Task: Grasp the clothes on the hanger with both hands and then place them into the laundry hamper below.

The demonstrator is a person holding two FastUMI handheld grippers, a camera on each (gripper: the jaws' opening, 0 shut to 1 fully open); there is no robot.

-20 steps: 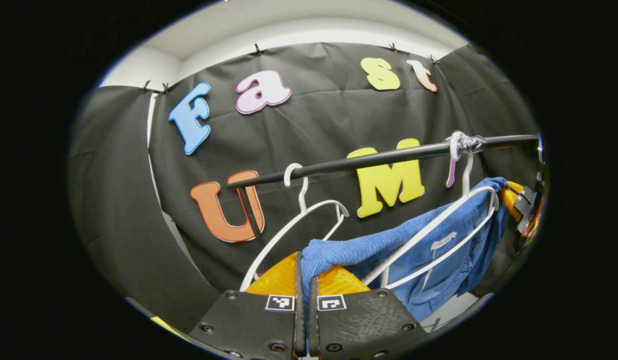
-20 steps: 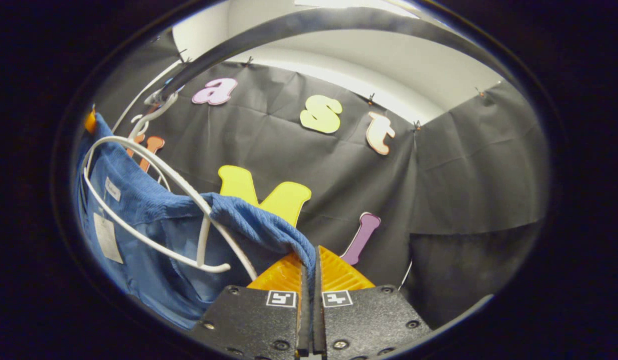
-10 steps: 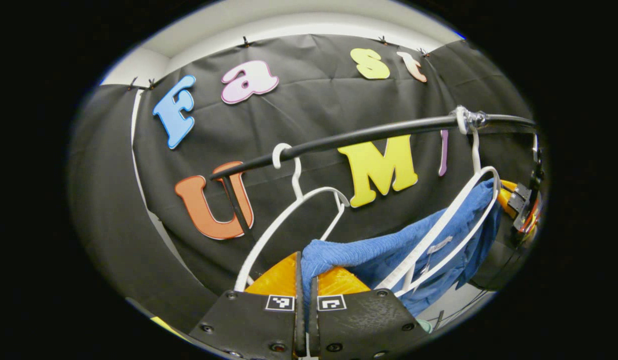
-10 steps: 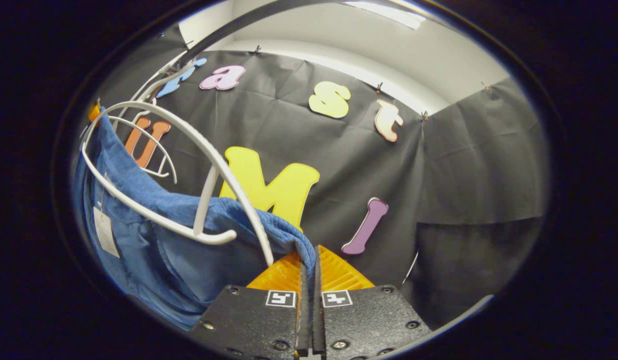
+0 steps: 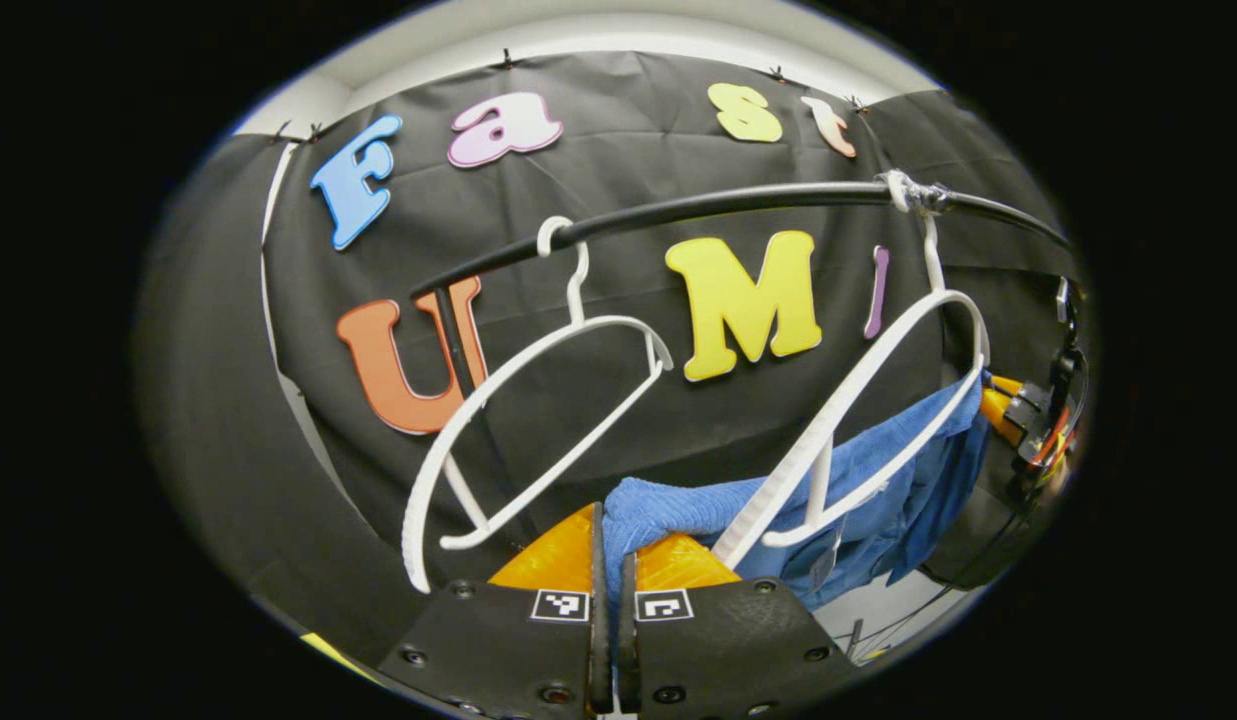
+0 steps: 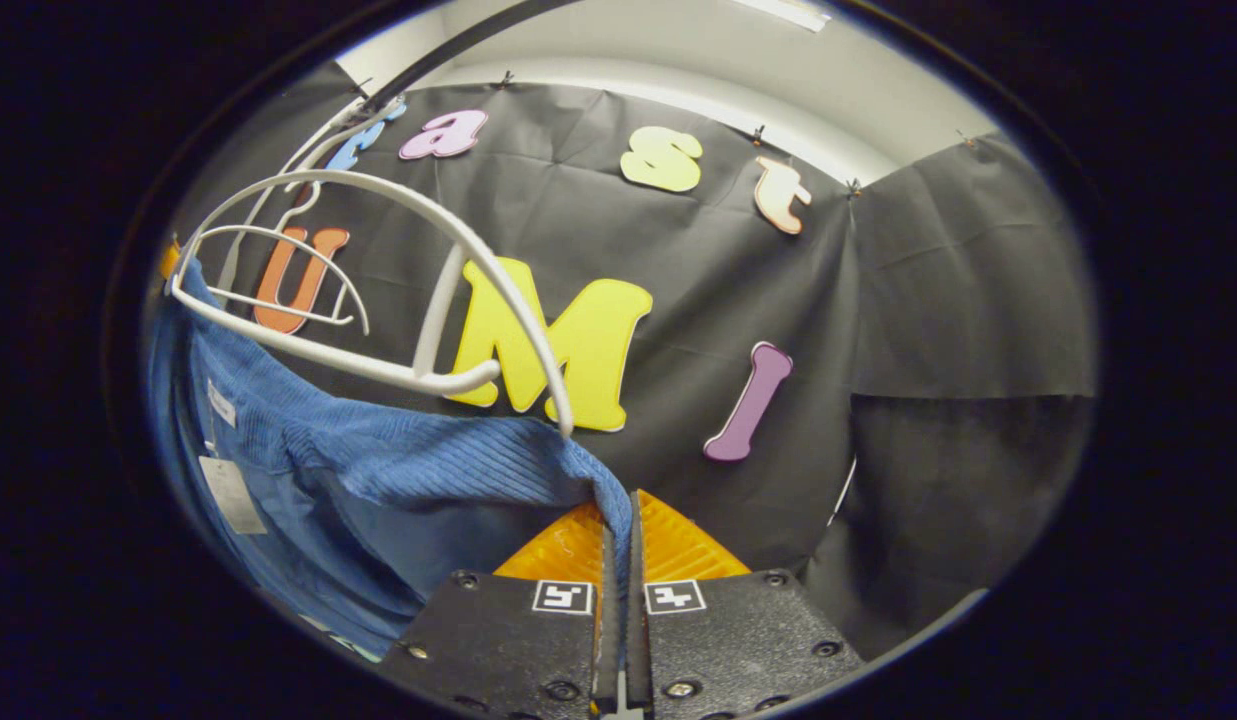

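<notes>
A blue ribbed garment [image 5: 838,490] hangs stretched between my two grippers, just below the white hanger [image 5: 878,370] it came from. My left gripper [image 5: 610,545] is shut on one shoulder of the cloth. In the right gripper view the same garment [image 6: 378,470] sags to the left, and my right gripper [image 6: 618,540] is shut on its other shoulder. That hanger [image 6: 398,290] now sits above the cloth and still hooks on the black rail [image 5: 698,208]. The right gripper [image 5: 1028,420] also shows at the far right of the left gripper view.
A second, bare white hanger [image 5: 538,400] hangs on the same rail to the left, close to my left gripper. The rail's black upright [image 5: 456,340] stands behind it. Black cloth wall closes the back and sides.
Both grippers have dropped with the garment. The cloth has slid down off the hanger, which now stands above it, and the rail sits higher in both views.
</notes>
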